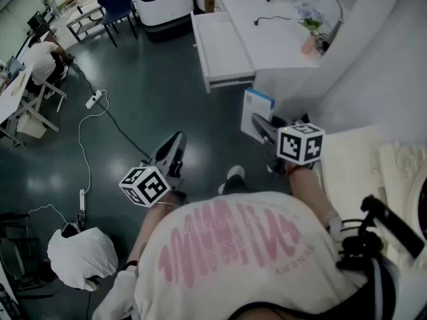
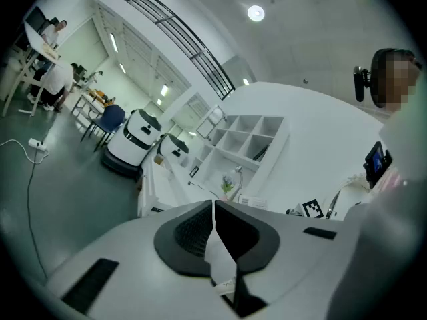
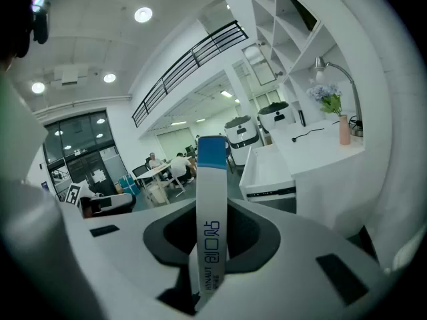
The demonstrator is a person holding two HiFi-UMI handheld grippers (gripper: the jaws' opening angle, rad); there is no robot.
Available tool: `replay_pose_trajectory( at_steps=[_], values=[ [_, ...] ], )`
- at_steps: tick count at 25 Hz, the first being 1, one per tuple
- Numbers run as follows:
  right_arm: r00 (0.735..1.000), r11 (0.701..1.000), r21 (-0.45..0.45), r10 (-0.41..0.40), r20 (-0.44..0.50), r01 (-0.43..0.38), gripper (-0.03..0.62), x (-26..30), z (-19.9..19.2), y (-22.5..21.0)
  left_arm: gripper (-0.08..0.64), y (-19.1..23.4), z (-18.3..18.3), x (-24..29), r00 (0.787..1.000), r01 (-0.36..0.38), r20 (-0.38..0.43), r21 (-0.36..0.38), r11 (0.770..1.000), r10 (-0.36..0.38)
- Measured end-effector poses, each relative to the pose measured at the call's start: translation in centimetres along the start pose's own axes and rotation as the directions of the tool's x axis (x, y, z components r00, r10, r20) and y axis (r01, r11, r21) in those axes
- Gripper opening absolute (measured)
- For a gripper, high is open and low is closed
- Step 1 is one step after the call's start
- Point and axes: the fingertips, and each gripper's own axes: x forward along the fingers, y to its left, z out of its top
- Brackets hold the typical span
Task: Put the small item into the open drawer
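White card with a blue end: that is the box [image 3: 212,179], and it stands upright in the right claw [image 1: 261,127], both pads pinching its flat faces, blue end up. From where I stand the person holds it low over the dark floor [image 1: 133,92], well short of the drawer [image 1: 223,52], which juts open from the front of the white bench [image 1: 273,35] ahead. The left claw [image 2: 213,209] hangs off to the side with its jaws together. A pale sliver shows low in the seam and I cannot tell what it is. The step in hand looks like the carry, with the drop yet to come. To do it well I would bring the box forward and up over the drawer's near lip with a firm pinch, since the box looks thin and light and could pivot in the pads. Clear the drawer front rather than clip it, lower the box until it sits inside the tray, tip it toward flat, and only then let the jaws part. The left claw should keep out of the path.
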Motion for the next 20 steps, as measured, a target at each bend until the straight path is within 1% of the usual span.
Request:
replay_pose_trajectory(
  at_steps=[6,11,14,17,20],
  values=[
    [1.000,1.000,-0.005,0.000,-0.009,0.000,0.084,-0.2,-0.3,0.1,0.038,-0.5,-0.2,0.0,1.000,0.005,-0.001,0.003,1.000,-0.005],
    [1.000,1.000,0.004,-0.011,-0.014,0.011,0.084,-0.2,-0.3,0.1,0.038,-0.5,-0.2,0.0,1.000,0.001,-0.010,-0.010,1.000,-0.001],
    [0.999,0.999,0.013,-0.033,0.001,0.033,0.084,0.0,0.1,-0.2,0.038,0.4,-0.1,0.0,0.999,-0.034,-0.021,-0.009,0.999,0.033],
    [0.999,0.999,0.029,-0.044,0.024,0.043,0.084,0.6,0.9,-0.9,0.037,2.0,0.5,0.6,0.996,-0.094,-0.009,-0.015,0.995,0.094],
    [0.999,0.999,0.025,-0.043,0.022,0.042,0.084,1.9,1.6,-2.1,0.037,3.6,1.2,2.1,0.989,-0.150,0.003,-0.020,0.989,0.150]
  ],
)
